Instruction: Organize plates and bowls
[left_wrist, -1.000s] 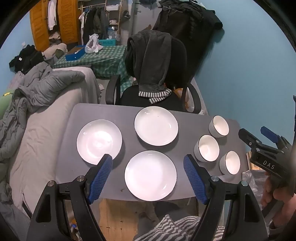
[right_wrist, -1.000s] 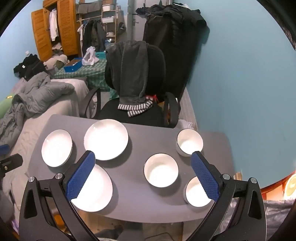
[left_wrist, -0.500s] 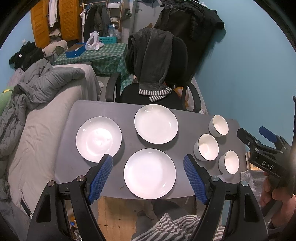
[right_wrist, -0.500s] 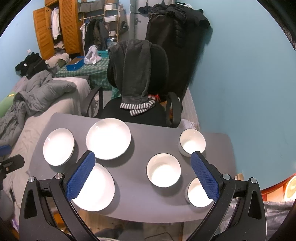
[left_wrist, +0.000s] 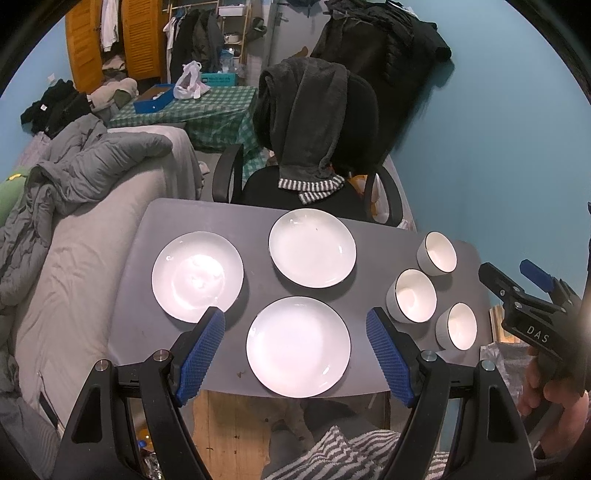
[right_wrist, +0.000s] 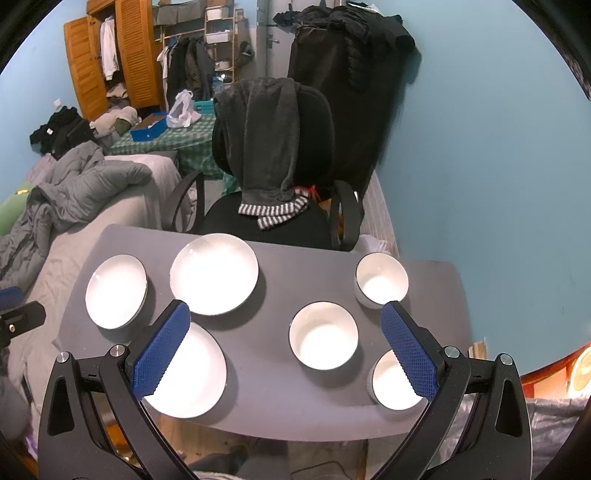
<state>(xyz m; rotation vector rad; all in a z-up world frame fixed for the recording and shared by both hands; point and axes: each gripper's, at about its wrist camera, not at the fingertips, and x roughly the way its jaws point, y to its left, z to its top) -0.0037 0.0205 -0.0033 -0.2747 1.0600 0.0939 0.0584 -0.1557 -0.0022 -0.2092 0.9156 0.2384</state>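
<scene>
Grey and bare-topped, the table (left_wrist: 255, 284) carries six white dishes, none touching another. Three plates sit on its left half: a near plate (left_wrist: 298, 346) by the front edge, a far plate (left_wrist: 312, 247) by the back edge, and a left plate (left_wrist: 197, 276) off to the side. Three bowls sit in a cluster on the right half: a middle bowl (right_wrist: 323, 335), a far bowl (right_wrist: 381, 280) and a near bowl (right_wrist: 395, 380) at the front corner. Both claws hang above the table's front edge holding nothing, the left gripper (left_wrist: 295, 354) spread wide over the near plate, the right gripper (right_wrist: 284, 349) spread wide around the middle bowl. Behind the table stands a black chair (left_wrist: 325, 144) draped with a dark hoodie, and a bed (left_wrist: 85, 221) lies to the left
</scene>
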